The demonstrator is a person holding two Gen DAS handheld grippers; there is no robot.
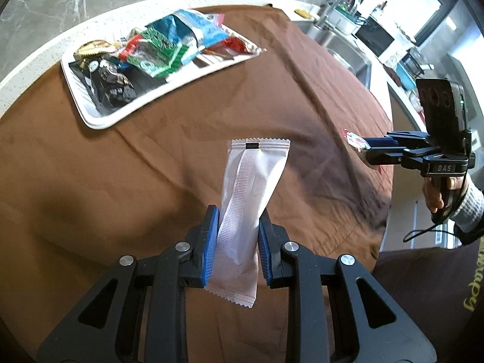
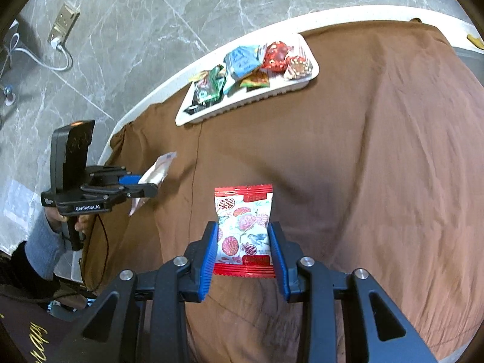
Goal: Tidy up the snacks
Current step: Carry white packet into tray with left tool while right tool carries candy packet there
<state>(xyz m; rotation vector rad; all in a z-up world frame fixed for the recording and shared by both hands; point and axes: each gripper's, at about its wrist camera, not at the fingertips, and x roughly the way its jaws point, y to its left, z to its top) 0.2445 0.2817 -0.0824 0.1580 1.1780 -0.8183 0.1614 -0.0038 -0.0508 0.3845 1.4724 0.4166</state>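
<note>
Holding one packet in each gripper, I am keeping both snacks lifted clear of the brown cloth so neither drags on the folds on the way to the tray. My left gripper is closed narrowly on a long white sachet, its blue pads pinching the lower half while the sealed top edge is sticking out ahead of the fingertips; the packet is leaning a little to one side, so I am judging the grip as firm but off-centre. My right gripper is standing somewhat wider, clamping a red-and-white printed packet by its two side edges, the packet's face turned up toward the camera. Ahead of the left gripper and off to its left, the white tray is sitting at the far edge of the surface; from the right gripper it is lying ahead and slightly left too. It is already carrying a loose heap of wrapped snacks: blue, green, red, gold and dark packets overlapping each other, with bare ribbed floor showing along the near side. I am reading that open strip as the likeliest room for these two.
</note>
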